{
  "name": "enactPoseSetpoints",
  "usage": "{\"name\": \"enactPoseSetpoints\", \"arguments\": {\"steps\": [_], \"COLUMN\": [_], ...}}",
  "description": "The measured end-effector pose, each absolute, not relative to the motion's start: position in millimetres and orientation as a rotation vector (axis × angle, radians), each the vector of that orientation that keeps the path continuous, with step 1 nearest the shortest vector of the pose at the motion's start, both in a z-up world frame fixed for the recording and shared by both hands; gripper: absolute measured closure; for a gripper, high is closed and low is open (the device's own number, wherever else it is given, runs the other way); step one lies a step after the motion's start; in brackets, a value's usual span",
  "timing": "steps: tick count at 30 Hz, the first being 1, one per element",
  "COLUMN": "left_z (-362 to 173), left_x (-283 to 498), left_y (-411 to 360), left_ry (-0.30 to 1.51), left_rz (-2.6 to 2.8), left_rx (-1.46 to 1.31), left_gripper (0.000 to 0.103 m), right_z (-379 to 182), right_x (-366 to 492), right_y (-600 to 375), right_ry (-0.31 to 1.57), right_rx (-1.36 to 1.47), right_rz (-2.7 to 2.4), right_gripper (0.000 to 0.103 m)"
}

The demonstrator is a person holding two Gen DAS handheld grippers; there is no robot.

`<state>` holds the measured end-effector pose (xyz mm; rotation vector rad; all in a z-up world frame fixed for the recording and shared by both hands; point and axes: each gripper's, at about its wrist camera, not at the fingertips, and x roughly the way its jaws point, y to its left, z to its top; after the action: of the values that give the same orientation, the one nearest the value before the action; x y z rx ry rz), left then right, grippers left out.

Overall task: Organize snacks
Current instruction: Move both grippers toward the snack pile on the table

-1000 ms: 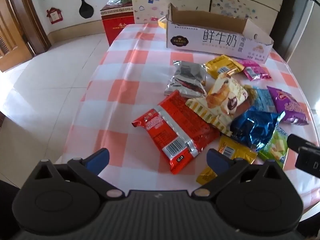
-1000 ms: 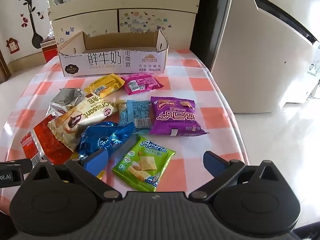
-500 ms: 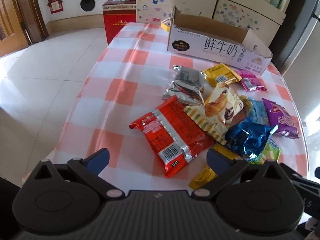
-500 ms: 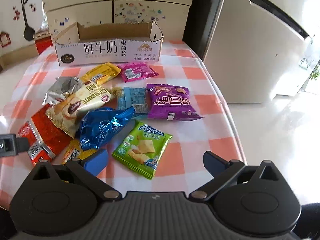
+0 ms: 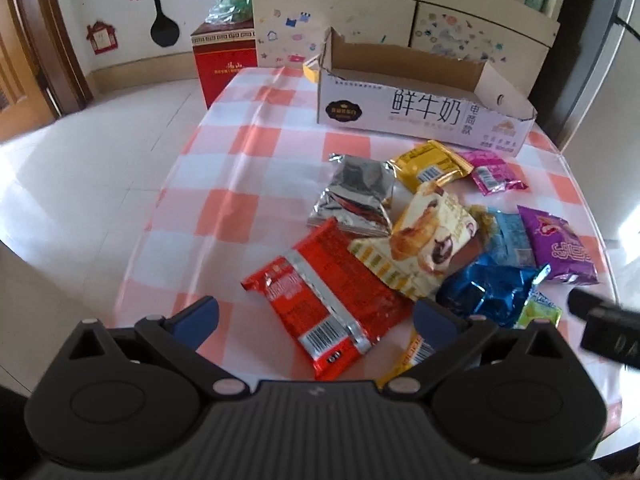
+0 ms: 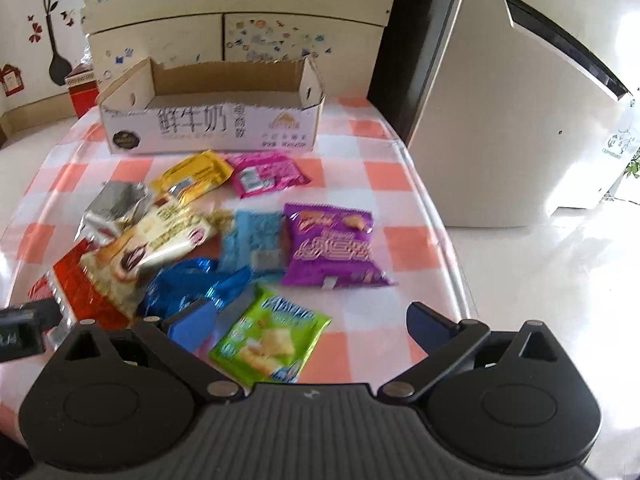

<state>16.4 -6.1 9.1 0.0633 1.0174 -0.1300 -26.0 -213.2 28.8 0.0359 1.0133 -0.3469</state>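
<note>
Left wrist view: left gripper (image 5: pixel 316 316) spread wide, holding nothing, above red packet (image 5: pixel 324 300) nr table's (image 5: pixel 224 184) near edge. Right gripper (image 6: pixel 308 326) likewise spread over green packet (image 6: pixel 268 340). Empty box (image 6: pixel 212 128) at far edge, prob. the snacks' destination.

A glossy checked plastic cover lies over the tabletop (image 5: pixel 248 184), catching glare. The milk carton box (image 6: pixel 208 128) is matt corrugated cardboard with rough torn edges. The silver packet (image 5: pixel 354 196) and blue packet (image 5: pixel 488 292) are crinkled shiny foil; the red packet (image 5: pixel 328 304) is glossy film. The floor tiles (image 5: pixel 100 168) look smooth and polished.
</note>
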Motion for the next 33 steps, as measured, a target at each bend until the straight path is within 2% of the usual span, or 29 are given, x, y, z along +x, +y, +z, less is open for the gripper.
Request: {"name": "enactPoseSetpoints", "arguments": {"steps": [11, 17, 23, 33], "left_z": [19, 12, 7, 6], "left_x": [46, 65, 67, 67], "left_y": [-18, -13, -20, -29], "left_ry": [1.063, 1.127, 1.075, 1.068], "left_rz": [-0.194, -0.215, -0.112, -0.146], "left_rx": [0.122, 0.014, 0.088, 0.084], "left_gripper": [0.004, 0.004, 0.011, 0.013], "right_z": [26, 30, 34, 26], "right_x": [-7, 9, 10, 15], "right_y": [-229, -236, -239, -227], "right_ry": [1.002, 0.994, 0.958, 0.964], "right_rx": [0.172, 0.184, 0.234, 0.063], "right_rz": [-0.335, -0.296, -0.275, -0.306], "right_gripper": [0.0, 0.0, 0.0, 0.0]}}
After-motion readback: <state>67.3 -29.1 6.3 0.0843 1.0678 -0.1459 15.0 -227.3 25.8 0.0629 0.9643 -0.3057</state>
